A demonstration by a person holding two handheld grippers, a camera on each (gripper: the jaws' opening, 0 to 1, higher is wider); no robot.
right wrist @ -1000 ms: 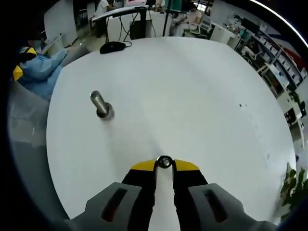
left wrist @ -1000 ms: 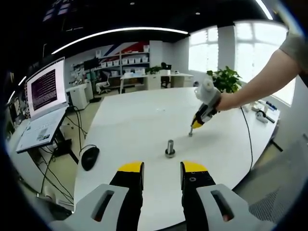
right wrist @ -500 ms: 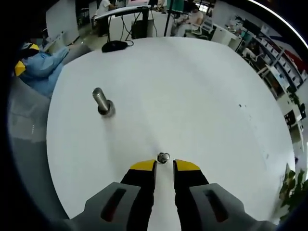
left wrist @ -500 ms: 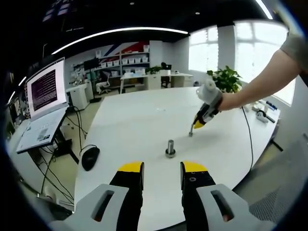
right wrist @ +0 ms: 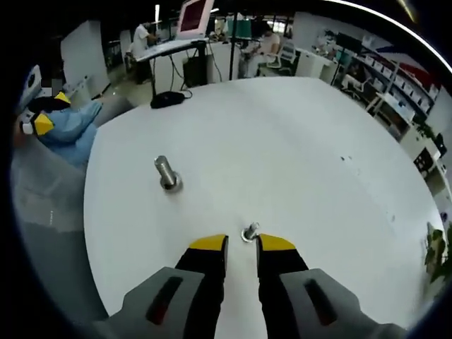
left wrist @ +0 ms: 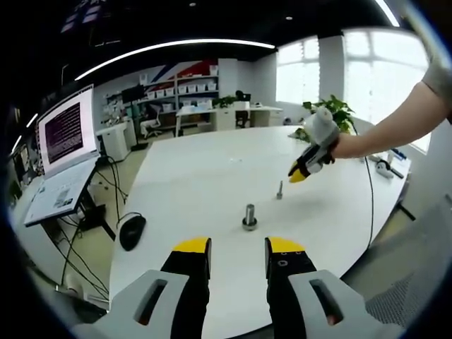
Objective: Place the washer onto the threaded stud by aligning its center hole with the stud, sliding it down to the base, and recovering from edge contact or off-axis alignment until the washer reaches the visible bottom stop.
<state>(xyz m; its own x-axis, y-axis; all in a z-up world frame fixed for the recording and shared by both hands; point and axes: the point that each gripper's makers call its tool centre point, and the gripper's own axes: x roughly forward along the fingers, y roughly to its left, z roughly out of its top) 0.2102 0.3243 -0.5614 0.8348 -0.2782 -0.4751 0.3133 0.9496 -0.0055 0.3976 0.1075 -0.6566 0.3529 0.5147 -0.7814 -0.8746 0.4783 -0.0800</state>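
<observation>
Washer [right wrist: 250,231], a small silver metal ring, sits on the white round table [right wrist: 296,155] just beyond the right gripper [right wrist: 241,244], whose yellow-tipped jaws stand slightly apart and empty. Farther off to that view's left, the upright grey threaded stud [right wrist: 167,174] rises, nothing between. The left gripper [left wrist: 238,246] hangs parted, nearer the stud [left wrist: 249,216]. A black mouse [left wrist: 132,230] lies aside.

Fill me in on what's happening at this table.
A person works with two hand-held grippers over a white table. The right hand-held gripper hangs open above a washer on the table, not holding it. The stud stands bare nearby. The left hand-held gripper waits open, short of the stud.
</observation>
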